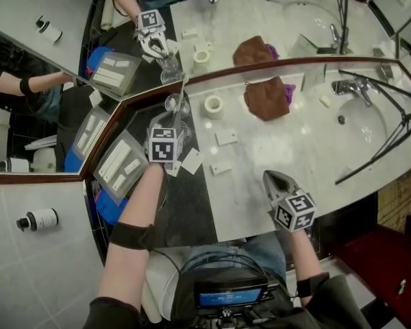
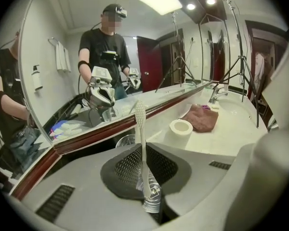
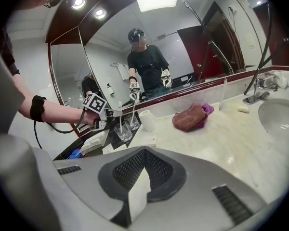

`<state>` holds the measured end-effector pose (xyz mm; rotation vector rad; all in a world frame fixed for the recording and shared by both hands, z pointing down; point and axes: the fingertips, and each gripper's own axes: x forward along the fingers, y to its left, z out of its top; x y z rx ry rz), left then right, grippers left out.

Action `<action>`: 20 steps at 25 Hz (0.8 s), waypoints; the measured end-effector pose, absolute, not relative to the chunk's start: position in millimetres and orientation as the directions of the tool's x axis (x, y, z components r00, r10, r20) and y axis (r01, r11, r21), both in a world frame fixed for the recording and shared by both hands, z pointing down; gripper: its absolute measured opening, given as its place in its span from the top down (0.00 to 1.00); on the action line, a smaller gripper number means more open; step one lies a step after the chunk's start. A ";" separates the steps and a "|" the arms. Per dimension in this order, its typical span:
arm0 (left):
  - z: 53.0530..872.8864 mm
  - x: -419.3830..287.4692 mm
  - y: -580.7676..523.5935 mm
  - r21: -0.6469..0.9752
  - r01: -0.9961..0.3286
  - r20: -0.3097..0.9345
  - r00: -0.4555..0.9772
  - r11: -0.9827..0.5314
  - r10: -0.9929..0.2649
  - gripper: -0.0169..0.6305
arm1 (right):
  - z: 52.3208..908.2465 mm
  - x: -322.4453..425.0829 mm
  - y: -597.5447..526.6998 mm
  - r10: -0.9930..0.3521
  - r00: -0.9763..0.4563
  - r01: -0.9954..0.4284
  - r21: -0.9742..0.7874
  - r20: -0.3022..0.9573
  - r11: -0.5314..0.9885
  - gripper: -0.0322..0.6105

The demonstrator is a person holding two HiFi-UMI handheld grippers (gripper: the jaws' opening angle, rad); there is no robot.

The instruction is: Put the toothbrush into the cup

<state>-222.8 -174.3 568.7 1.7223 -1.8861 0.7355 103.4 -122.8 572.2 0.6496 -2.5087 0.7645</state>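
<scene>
Left claw (image 2: 143,150) is nipped narrow on the handle of the white toothbrush (image 2: 140,117), which stands nearly upright between the jaws with its bristle head up. Just beyond it, at the back edge of the counter (image 1: 260,146) under the mirror (image 1: 281,19), the clear glass cup (image 2: 124,141) stands upright. So the pick-up looks done and the placing is what is left. By my reading the brush is not yet in the cup, though the far-off right gripper view shows it too small to rule out that its lower end already dips inside the rim. It would need carrying over the rim, lowering and letting go. Right claw (image 1: 274,179) hangs closed and empty over the counter's front edge, well apart from the cup.
</scene>
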 end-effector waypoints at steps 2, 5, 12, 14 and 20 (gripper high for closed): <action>554.4 -224.6 -173.5 -0.074 -0.994 0.640 -0.108 0.080 -0.761 0.93 | 567.8 101.1 -124.1 -0.302 -0.801 -0.536 -0.396 0.517 0.745 0.93; 529.6 -230.6 -166.8 -0.089 -0.989 0.587 -0.148 0.119 -0.796 0.93 | 558.4 96.3 -124.5 -0.292 -0.812 -0.517 -0.390 0.505 0.762 0.93; 454.1 -217.2 -134.8 -0.084 -0.978 0.442 -0.208 0.191 -0.872 0.93 | 530.3 75.6 -130.6 -0.253 -0.848 -0.443 -0.360 0.466 0.821 0.93; 433.8 -206.8 -123.4 -0.091 -0.977 0.413 -0.214 0.194 -0.885 0.93 | 521.7 68.8 -129.6 -0.236 -0.857 -0.418 -0.350 0.458 0.838 0.93; 408.6 -153.4 -95.3 -0.150 -0.983 0.452 -0.164 0.107 -0.877 0.93 | 497.1 51.9 -126.1 -0.196 -0.884 -0.353 -0.329 0.425 0.876 0.93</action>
